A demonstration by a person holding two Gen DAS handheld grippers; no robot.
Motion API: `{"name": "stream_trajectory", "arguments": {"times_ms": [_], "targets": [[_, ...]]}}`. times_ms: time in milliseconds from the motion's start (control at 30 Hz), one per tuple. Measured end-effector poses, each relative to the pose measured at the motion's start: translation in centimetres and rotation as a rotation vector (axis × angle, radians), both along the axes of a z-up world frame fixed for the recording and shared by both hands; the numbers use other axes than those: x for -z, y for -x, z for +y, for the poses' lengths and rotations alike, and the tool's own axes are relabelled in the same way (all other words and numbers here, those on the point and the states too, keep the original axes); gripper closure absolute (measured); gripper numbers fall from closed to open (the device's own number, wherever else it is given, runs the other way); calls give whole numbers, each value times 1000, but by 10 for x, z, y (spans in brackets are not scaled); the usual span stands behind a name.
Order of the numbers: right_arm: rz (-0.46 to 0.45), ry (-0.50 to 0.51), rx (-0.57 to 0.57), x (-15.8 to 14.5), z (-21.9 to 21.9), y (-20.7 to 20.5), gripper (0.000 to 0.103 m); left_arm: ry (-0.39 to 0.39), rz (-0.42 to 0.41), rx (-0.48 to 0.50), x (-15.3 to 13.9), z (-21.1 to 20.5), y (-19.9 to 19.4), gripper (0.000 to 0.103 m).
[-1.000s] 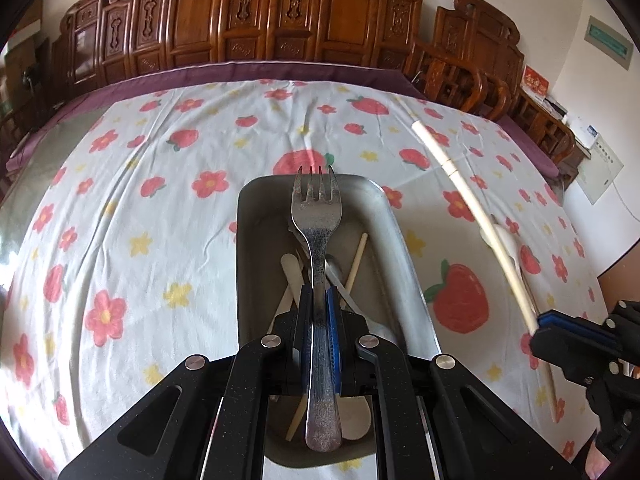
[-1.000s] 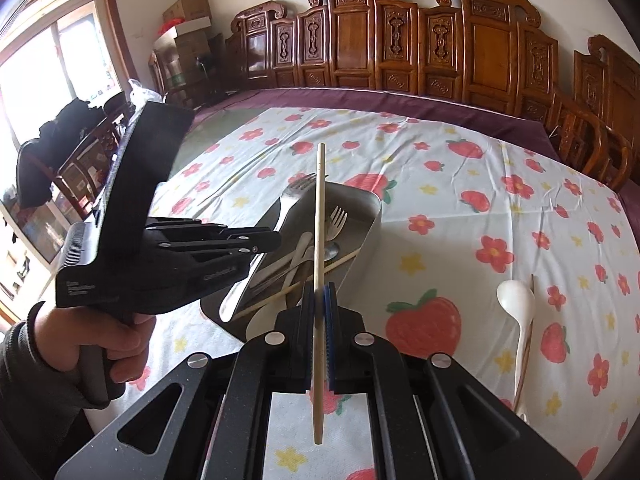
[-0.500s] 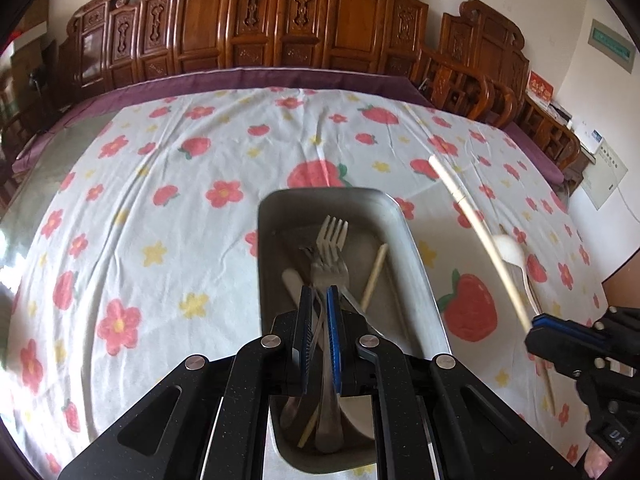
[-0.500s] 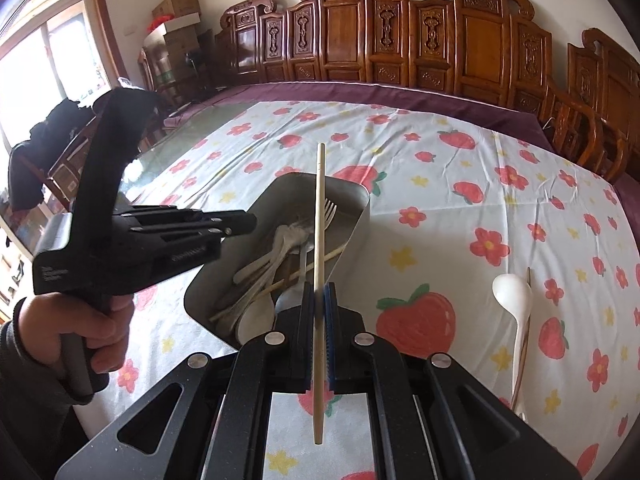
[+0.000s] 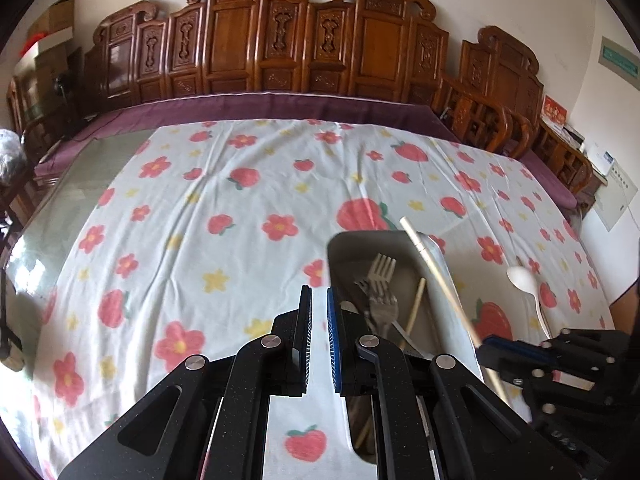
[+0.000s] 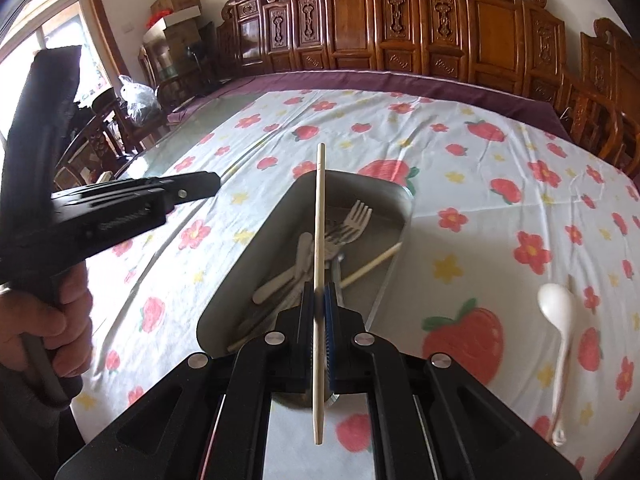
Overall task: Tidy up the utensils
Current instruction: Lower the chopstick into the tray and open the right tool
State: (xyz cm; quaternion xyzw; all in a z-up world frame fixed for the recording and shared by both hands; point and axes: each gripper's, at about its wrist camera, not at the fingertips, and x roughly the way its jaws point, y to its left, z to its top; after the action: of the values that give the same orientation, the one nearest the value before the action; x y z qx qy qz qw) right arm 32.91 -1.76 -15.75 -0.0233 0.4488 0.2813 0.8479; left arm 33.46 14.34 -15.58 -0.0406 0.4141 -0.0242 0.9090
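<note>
1. The right tool is pinching a chopstick mid-shaft, pads pressed onto it, with the shaft running out over the metal tray.
2. Risk: the chopstick looks longer than the tray is wide. Let go at a slant and 1 end could catch the rim and tip out onto the counter.
3. Another risk: the tray already holds forks, a pale utensil and another chopstick, so a hard drop could bounce off that pile.
4. The left tool is spread a little and holds nothing, sitting just left of the tray's near corner, apart from the forks.
5. A white spoon lies on the counter, right of the tray, well apart from both tools.
</note>
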Motion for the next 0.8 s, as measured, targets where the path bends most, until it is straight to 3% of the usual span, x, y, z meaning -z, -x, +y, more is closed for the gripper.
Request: {"name": "stream_trajectory", "arguments": {"times_ms": [400,800], "targets": [[59,38,22,33,35,-33,97,21,-23,-37,-9,27,2,96],[97,23,3,46,46,-23,96,15,-23,-34,-9,27,2,96]]}}
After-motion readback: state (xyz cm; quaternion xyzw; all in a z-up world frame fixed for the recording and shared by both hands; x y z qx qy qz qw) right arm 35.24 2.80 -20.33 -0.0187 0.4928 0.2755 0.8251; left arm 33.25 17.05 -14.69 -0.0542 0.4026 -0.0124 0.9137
